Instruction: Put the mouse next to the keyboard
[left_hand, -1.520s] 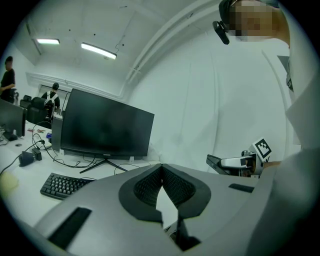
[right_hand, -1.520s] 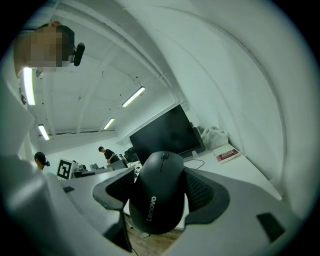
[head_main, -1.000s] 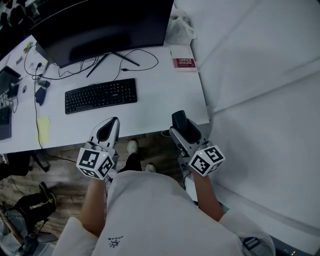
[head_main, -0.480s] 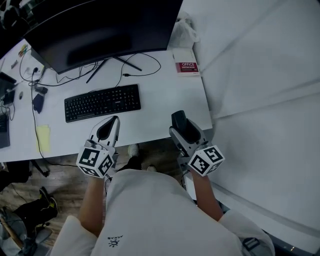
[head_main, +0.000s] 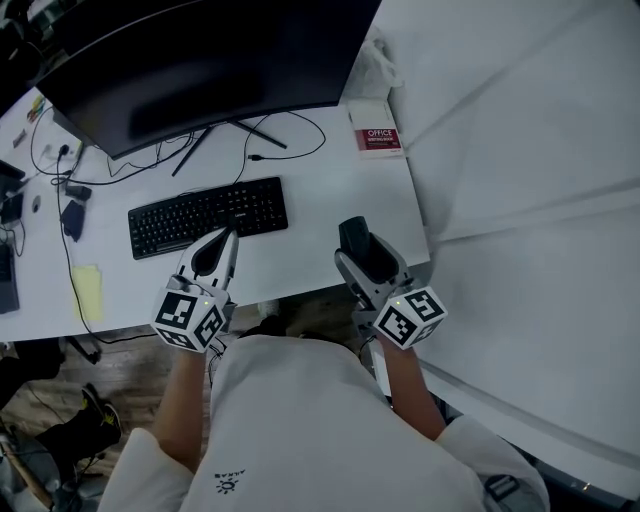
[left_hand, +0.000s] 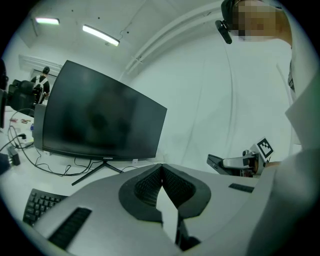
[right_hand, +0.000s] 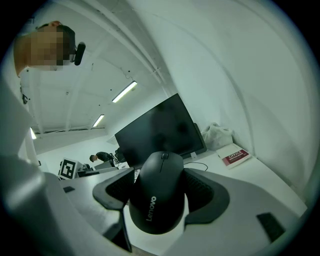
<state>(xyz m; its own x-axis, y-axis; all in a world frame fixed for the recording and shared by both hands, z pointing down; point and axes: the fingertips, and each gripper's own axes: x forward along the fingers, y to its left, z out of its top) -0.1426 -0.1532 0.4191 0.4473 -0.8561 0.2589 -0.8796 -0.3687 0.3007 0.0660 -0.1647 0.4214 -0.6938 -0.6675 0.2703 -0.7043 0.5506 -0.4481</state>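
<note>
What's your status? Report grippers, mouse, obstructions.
Left gripper shut, empty. Right gripper shut on mouse, over the desk's near edge. Keyboard to its left; nothing on the desk between them.

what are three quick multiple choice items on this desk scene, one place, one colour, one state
1. Where is the mouse? A in a drawer; B between the right gripper's jaws; C on a chair.
2. The keyboard is: A white; B red; C black.
3. The left gripper's jaws are: A shut, empty; B shut on a pen; C wide apart.
B: the right gripper view shows the jaws clamping it. C: keys and frame are black. A: the tips meet with nothing between.
</note>
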